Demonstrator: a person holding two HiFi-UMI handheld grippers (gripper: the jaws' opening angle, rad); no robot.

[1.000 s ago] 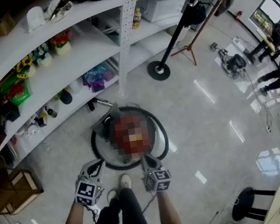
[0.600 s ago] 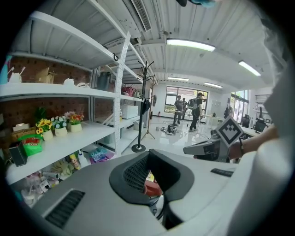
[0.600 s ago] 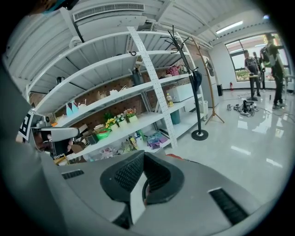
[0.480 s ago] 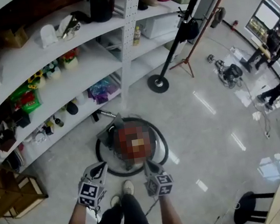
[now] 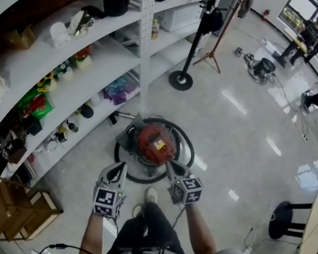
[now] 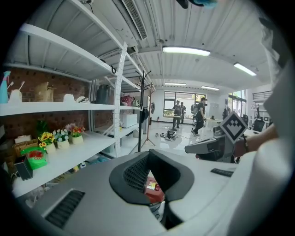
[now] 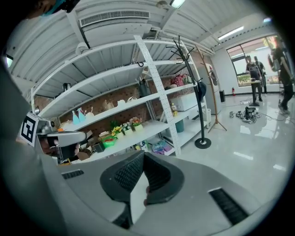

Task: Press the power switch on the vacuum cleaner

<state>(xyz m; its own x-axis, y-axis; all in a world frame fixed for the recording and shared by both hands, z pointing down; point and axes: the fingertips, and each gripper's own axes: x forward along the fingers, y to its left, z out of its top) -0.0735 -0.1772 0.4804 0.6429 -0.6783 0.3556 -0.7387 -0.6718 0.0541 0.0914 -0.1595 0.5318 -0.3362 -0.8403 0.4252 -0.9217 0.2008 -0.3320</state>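
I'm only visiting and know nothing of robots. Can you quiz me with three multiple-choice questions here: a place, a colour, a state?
1. Where does the vacuum cleaner stand? A on a shelf; B on the floor ahead of the person's shoes; C on a stool.
2. What colour is its body? A blue; B green; C red.
3. How does its black hose lie? A in a ring round it; B stretched straight; C hung on a stand.
Answers: 1 B, it sits on the floor beyond the shoes; 2 C, its top is red; 3 A, the hose circles it.
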